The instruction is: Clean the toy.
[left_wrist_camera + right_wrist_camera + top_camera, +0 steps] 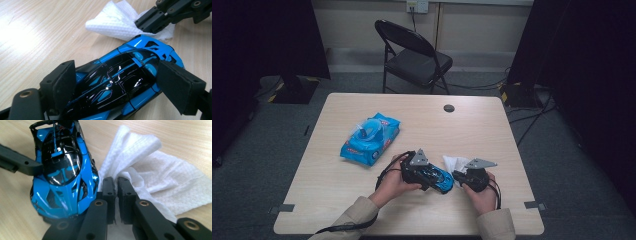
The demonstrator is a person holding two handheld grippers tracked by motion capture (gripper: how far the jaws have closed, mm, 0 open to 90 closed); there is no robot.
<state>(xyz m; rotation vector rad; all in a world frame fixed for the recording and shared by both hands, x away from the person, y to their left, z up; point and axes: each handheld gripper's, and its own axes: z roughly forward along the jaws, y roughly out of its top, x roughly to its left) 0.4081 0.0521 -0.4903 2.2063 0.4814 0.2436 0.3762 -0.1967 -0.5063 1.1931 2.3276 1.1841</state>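
Note:
A glossy blue and black toy car [130,75] lies low over the table, and my left gripper [120,85] is shut on it, one pad pressed on each side of its body. In the high view that left gripper [433,177] and the toy car [443,182] sit near the table's front edge. A crumpled white wipe [155,170] is pinched between the jaws of my right gripper [116,182], right beside the car's nose [62,195]. The right gripper [459,173] and the wipe [454,162] are just right of the car.
A blue pack of wet wipes [369,139] with its lid flap raised lies at the table's left middle. A dark round grommet [449,108] sits near the far edge. A black folding chair [414,55] stands behind the wooden table [492,135].

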